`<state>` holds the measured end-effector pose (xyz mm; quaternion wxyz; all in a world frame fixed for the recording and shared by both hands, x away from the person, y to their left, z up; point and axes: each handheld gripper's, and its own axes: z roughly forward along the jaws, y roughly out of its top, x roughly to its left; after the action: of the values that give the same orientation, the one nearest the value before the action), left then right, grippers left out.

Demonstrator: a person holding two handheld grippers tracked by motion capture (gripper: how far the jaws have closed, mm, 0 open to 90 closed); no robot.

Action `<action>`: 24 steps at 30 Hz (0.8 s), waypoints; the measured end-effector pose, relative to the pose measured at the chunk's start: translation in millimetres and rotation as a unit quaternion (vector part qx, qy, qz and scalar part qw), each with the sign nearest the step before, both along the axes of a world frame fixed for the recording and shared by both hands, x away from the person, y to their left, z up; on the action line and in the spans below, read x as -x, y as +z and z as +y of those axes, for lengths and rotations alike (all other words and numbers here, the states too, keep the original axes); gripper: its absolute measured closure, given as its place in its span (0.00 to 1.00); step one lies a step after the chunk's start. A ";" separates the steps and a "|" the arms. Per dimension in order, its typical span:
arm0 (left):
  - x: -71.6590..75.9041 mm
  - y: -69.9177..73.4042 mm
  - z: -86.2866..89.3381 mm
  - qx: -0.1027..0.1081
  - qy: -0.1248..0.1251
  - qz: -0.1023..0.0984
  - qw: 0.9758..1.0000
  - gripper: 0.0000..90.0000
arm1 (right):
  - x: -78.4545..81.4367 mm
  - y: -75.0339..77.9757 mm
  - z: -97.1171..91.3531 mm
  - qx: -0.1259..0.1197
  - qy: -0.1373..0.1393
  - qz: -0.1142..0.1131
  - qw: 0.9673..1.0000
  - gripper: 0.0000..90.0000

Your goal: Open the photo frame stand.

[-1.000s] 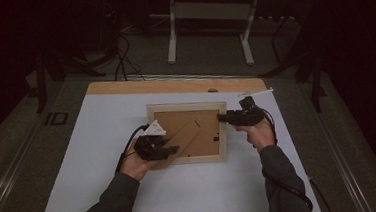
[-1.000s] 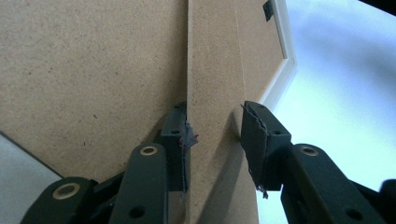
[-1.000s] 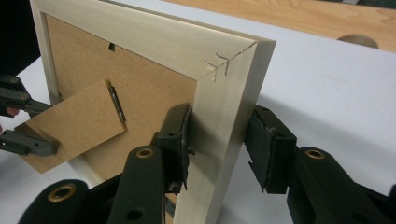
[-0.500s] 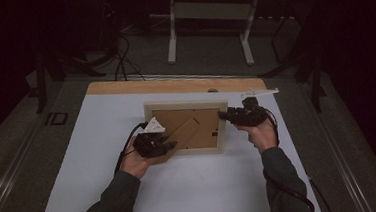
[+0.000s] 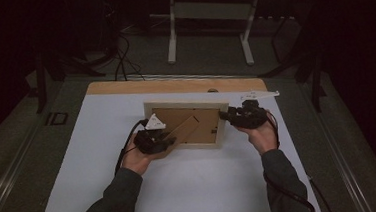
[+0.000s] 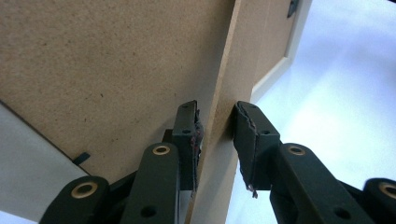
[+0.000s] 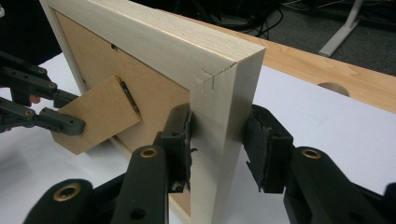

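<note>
A person is working on the back of a pale wooden picture frame (image 5: pixel 185 106) standing on its edge on a white table sheet (image 5: pixel 106 182), a gripper in each hand. The right gripper (image 7: pixel 217 135) is clamping the frame's mitred side rail, one black pad against the brown fibreboard backing (image 7: pixel 159 95) and the other against the rail's outer face, holding the frame upright. The left gripper (image 6: pixel 217 135) is straddling the thin edge of the brown fibreboard easel stand (image 6: pixel 224 93); its jaws have just been closing, and now one pad (image 6: pixel 194 135) is touching the board while the other pad stands just off it, so the grip looks narrow but not yet firm.

The stand is lying between the left fingers and is hinged to the backing beyond them, as the right gripper view shows (image 7: pixel 95 114). The step in hand appears to be swinging this stand out from the backing. Doing it well likely means finishing the pinch squarely on the stand's free end, away from the hinge, then pivoting gently about that hinge rather than pulling straight. The right grip should be staying firm throughout, since the frame is balanced on a narrow edge and could tip.
</note>
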<state>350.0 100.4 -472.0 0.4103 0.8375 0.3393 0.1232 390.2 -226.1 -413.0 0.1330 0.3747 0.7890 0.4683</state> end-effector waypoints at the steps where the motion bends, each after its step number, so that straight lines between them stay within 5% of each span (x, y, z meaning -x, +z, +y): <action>1: -0.9 -0.1 0.2 0.003 0.001 0.001 1.000 0.80 | -0.2 -0.1 -0.1 0.000 -0.001 0.000 1.000 0.69; 24: -3.4 2.0 -4.3 0.002 0.033 -0.019 0.999 0.80 | 5.9 -0.9 0.3 0.001 -0.006 -0.026 1.000 0.69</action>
<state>353.4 96.0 -470.0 0.4145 0.8224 0.3588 0.1521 384.2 -225.8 -413.9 0.1568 0.3667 0.7836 0.4764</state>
